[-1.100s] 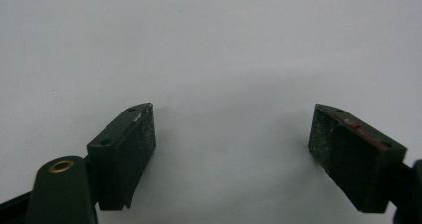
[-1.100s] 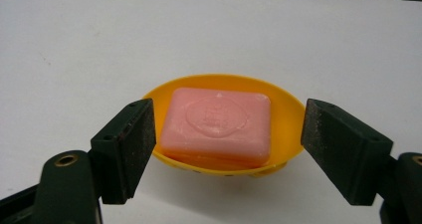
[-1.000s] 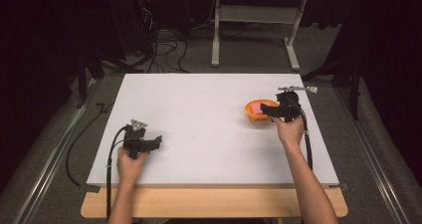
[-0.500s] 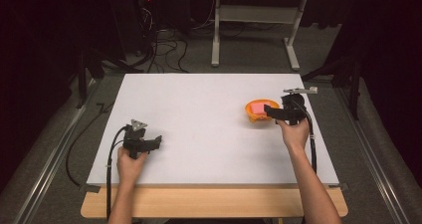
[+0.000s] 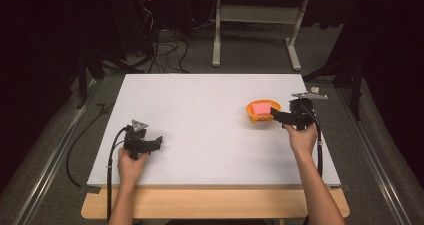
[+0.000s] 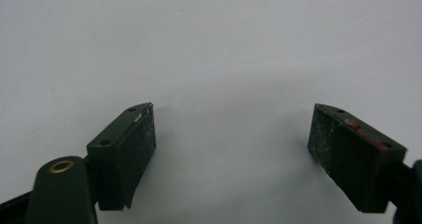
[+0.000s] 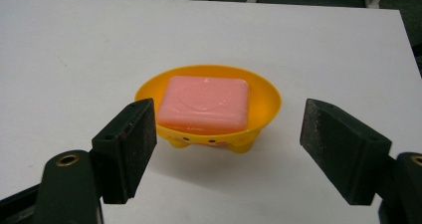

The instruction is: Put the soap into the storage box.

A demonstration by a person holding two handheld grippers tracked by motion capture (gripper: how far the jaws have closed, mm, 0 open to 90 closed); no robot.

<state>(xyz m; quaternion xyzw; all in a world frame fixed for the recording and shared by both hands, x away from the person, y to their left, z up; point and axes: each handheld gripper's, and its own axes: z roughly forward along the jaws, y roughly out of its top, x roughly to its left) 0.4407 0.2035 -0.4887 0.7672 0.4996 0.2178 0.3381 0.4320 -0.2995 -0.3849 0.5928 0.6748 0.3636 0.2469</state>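
Observation:
A yellow-orange soap dish sits on the white table at the right, with a pink bar of soap lying flat in it. My right gripper is open just short of the dish, its jaws spread wider than the dish, touching nothing. My left gripper rests open near the table's front left, with bare table between its jaws.
The white table rests on a wooden board that sticks out at the front. Behind the table stand a metal frame's legs and loose cables on the floor. Rails run along both sides.
My right gripper has drawn back to the right, away from the soap dish. The dish and soap stay put, and the left gripper has not moved.

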